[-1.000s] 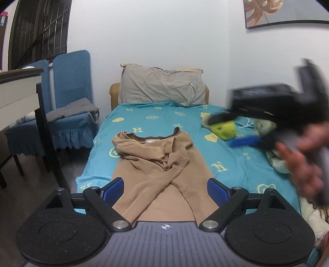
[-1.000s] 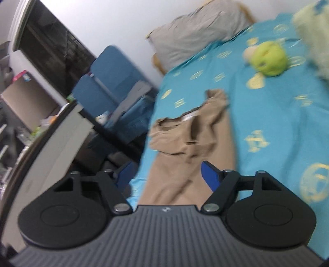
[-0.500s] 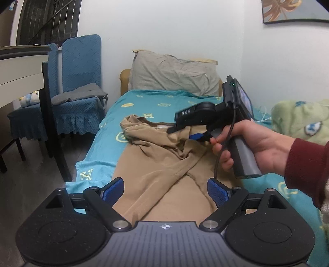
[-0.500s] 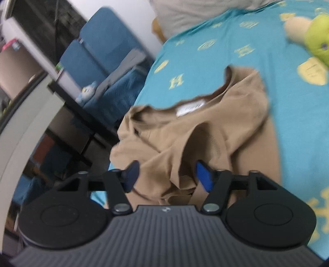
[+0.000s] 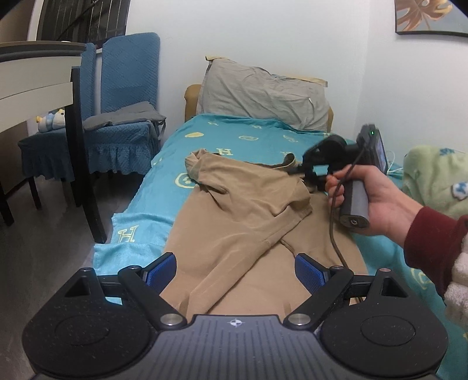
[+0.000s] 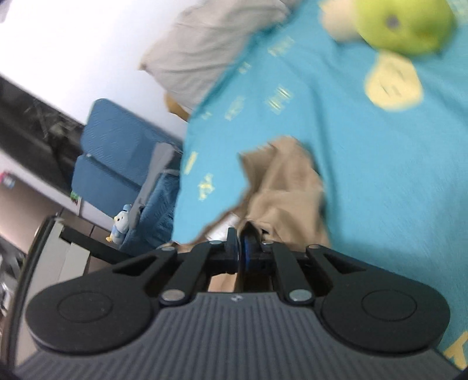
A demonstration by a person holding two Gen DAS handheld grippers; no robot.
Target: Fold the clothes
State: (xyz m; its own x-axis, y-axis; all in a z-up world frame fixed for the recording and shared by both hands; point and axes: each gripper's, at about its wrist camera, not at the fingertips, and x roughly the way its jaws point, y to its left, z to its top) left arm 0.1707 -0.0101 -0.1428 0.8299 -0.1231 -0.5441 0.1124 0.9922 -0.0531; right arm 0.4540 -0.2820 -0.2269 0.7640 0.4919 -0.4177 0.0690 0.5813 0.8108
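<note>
A tan long-sleeved shirt (image 5: 242, 222) lies lengthwise on the teal bed sheet (image 5: 137, 233), sleeves crossed over its body. My left gripper (image 5: 234, 271) is open and empty, hovering over the shirt's lower part. My right gripper (image 5: 304, 172) is shut on the shirt's right shoulder beside the collar and lifts that cloth a little. In the right wrist view the closed gripper (image 6: 242, 248) pinches tan fabric (image 6: 286, 198), with the white neck label just to its left.
A grey pillow (image 5: 263, 90) lies at the head of the bed. Blue chairs (image 5: 122, 122) and a dark-legged desk (image 5: 44, 87) stand left of the bed. A green plush toy (image 6: 403, 23) and a pale green blanket (image 5: 433, 178) lie on the bed's right side.
My right gripper moved in over the shirt and closed on the right shoulder near the collar, pulling it up. My left gripper moved closer over the shirt and stayed open.
</note>
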